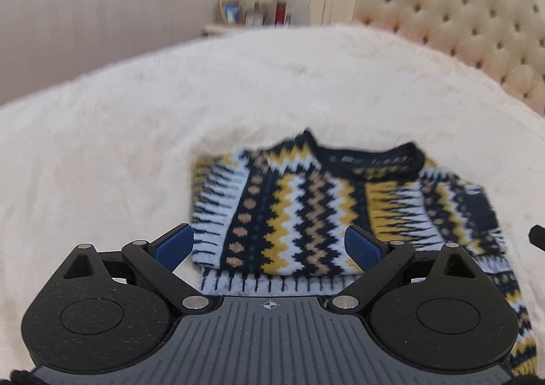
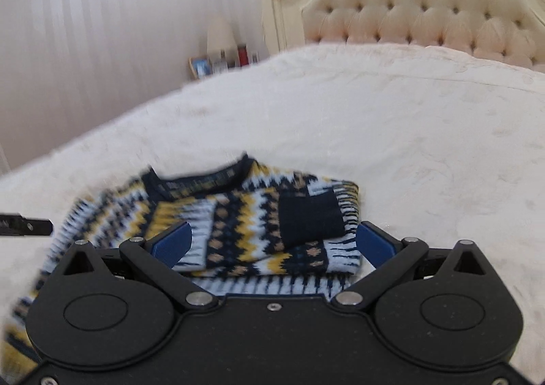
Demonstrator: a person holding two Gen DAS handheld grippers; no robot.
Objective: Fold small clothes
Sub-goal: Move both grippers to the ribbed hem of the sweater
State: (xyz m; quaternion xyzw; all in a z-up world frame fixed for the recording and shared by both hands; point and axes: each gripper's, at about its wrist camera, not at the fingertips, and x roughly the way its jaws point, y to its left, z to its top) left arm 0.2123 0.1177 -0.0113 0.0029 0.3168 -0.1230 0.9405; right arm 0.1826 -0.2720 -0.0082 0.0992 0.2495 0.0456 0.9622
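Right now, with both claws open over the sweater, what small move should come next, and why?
Probably lower the left claw onto the near hem of the sweater and close. The sleeves seem folded in already, both claws are open and empty, and the hem lies between the left fingers.

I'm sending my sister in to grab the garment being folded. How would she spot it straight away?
Look at the bed with the tufted cream headboard and its fluffy white cover. On the cover lies a small knit sweater, partly folded, with a dark navy neckline. Nothing else there has its zigzag bands of navy, mustard yellow, tan and pale blue.
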